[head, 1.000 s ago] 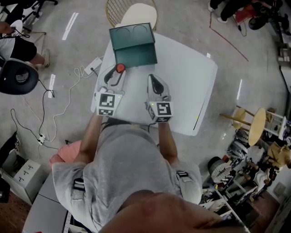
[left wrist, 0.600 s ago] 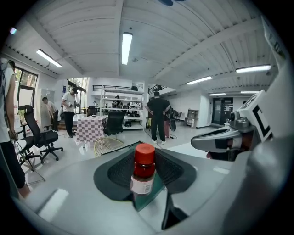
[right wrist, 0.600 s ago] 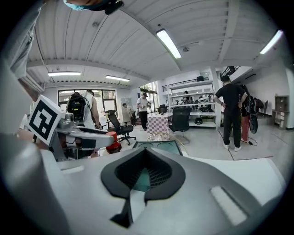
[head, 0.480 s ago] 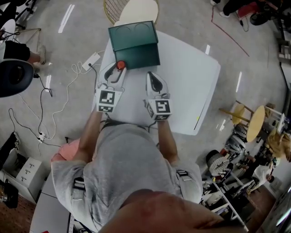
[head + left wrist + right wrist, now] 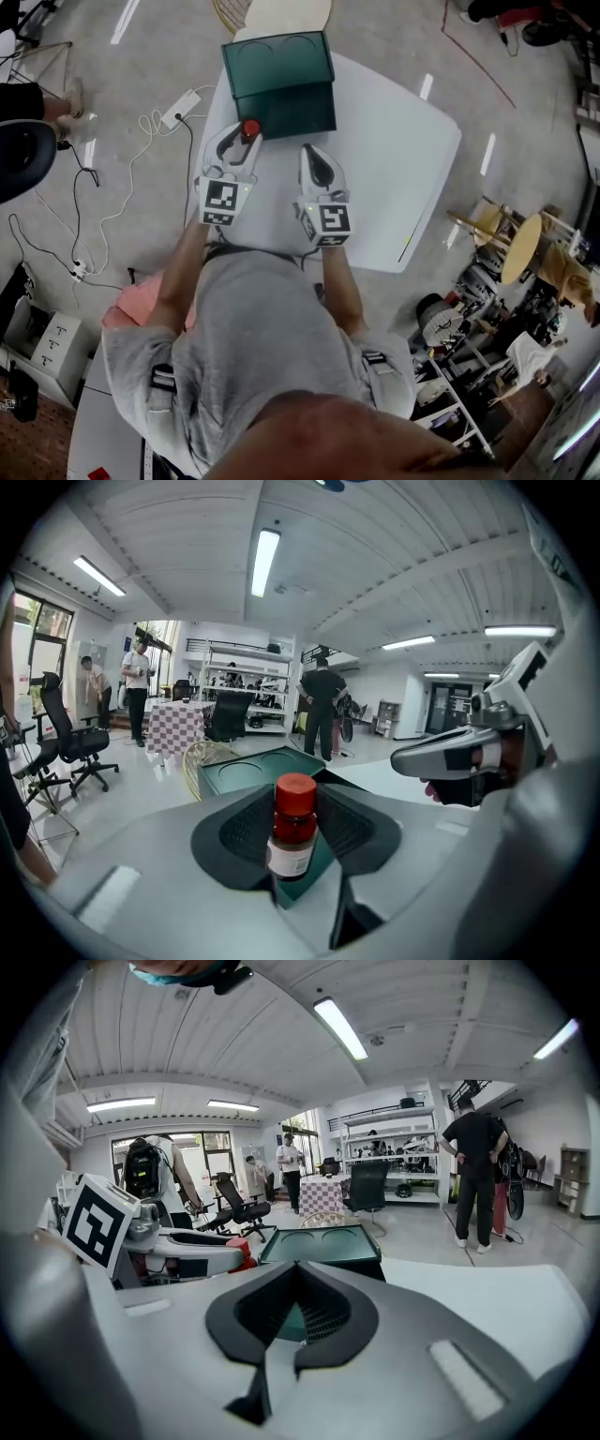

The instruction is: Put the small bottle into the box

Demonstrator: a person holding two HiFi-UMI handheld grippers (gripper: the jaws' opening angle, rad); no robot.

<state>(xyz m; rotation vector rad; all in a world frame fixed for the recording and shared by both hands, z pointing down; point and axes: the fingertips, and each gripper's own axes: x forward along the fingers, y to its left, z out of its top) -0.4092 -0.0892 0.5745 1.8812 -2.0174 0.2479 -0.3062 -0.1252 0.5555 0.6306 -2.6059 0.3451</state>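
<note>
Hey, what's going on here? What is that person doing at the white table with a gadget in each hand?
A person is at a white table with a pair of tongs in each hand. The left tongs are clamped on a small brown bottle with a red cap, held upright just in front of an open green box. The right tongs are closed and empty, alongside the left pair. The bottle is not in the box yet.

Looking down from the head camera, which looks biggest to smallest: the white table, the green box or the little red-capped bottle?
1. white table, by far the largest.
2. green box, covering a small part of the table's far edge.
3. small bottle, tiny here: little more than its red cap shows.
</note>
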